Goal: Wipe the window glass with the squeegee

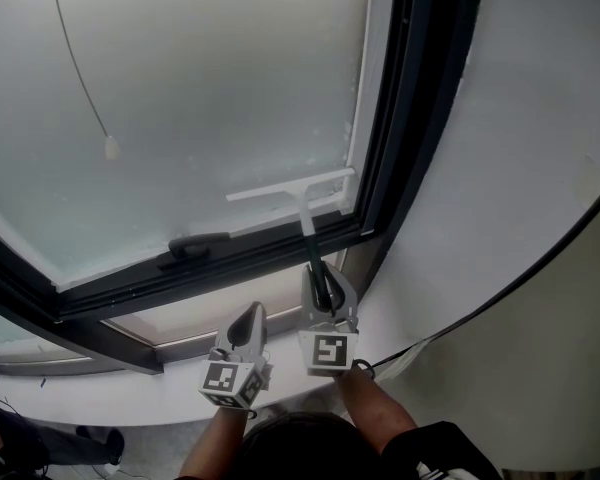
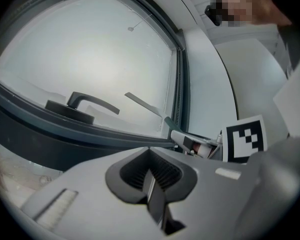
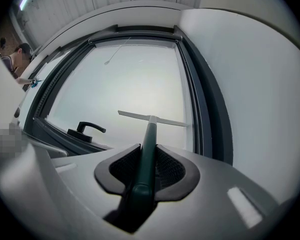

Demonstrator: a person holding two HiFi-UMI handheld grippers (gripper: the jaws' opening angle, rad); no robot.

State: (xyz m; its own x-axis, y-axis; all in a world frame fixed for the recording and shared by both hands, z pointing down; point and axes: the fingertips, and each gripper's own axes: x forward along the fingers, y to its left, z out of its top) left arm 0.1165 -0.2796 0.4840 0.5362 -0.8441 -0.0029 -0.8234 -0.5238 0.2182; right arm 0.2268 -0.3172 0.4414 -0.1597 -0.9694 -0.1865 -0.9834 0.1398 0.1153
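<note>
A squeegee [image 1: 305, 200] with a white blade and dark green handle [image 3: 145, 156] lies against the frosted window glass [image 1: 200, 88], its blade low at the pane's right corner [image 3: 151, 118]. My right gripper [image 1: 325, 290] is shut on the handle's lower end, below the black sash. To its left my left gripper [image 1: 245, 330] is shut with nothing in it, down by the sill. In the left gripper view the jaws [image 2: 152, 184] are pressed together, and the squeegee blade [image 2: 142, 104] shows beyond them.
A black window handle [image 1: 197, 243] sits on the bottom sash left of the squeegee. The dark frame [image 1: 420, 98] runs up the right side next to a white wall [image 1: 520, 168]. A thin cord with a white pull [image 1: 111, 148] hangs over the glass. A black cable [image 1: 500, 288] crosses the wall.
</note>
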